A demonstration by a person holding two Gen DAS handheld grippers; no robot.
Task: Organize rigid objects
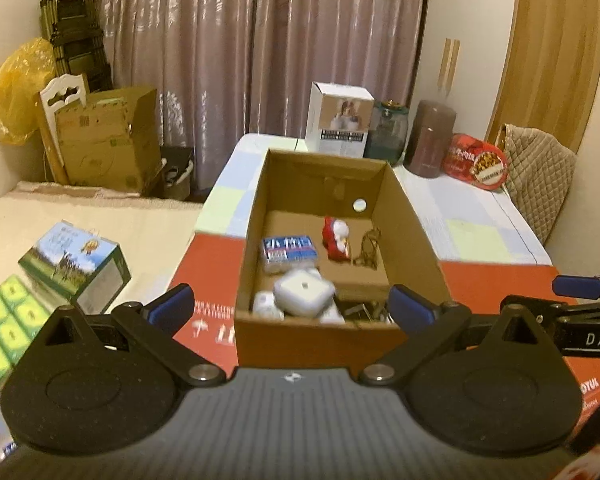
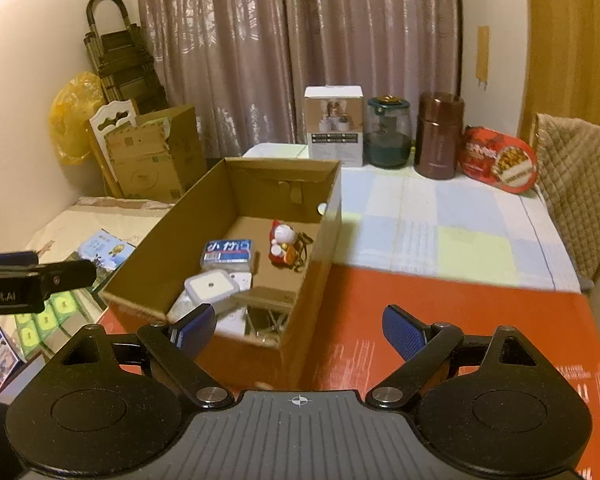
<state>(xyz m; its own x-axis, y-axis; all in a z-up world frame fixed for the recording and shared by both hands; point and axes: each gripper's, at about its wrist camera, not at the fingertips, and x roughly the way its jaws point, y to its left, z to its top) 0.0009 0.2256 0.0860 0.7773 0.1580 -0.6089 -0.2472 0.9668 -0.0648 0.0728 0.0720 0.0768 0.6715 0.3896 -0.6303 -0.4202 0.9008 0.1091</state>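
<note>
Your left gripper (image 1: pixel 292 306) has its fingers (image 1: pixel 168 304) spread wide with nothing between them, hanging in front of the near wall of the open cardboard box (image 1: pixel 320 336); your right gripper (image 2: pixel 300 326) is likewise wide open and holds nothing, its left finger (image 2: pixel 194 326) overlapping the box's near corner and its right finger over the bare red sheet (image 2: pixel 440 292) on the counter. Inside the box you have a white square container (image 1: pixel 303 290) near the front, a blue-labelled pack (image 1: pixel 288 250) behind it, a red-and-white figurine (image 1: pixel 337 238) and a small brown wiry thing (image 1: pixel 367 250) beside it toward the right wall, plus blurred white pieces and some metal bits at the very front. Beyond the box, along the back of the counter, stand a white carton (image 2: pixel 333 132), a green-lidded glass jar (image 2: pixel 388 134), a brown canister (image 2: pixel 439 136) and a red tin (image 2: pixel 498 160), all well apart from the box. To your left, on the bed, lie a green printed carton (image 1: pixel 76 268) and packs with yellow-green squares (image 1: pixel 8 328). A padded chair back (image 2: pixel 572 184) stands at the right edge
</note>
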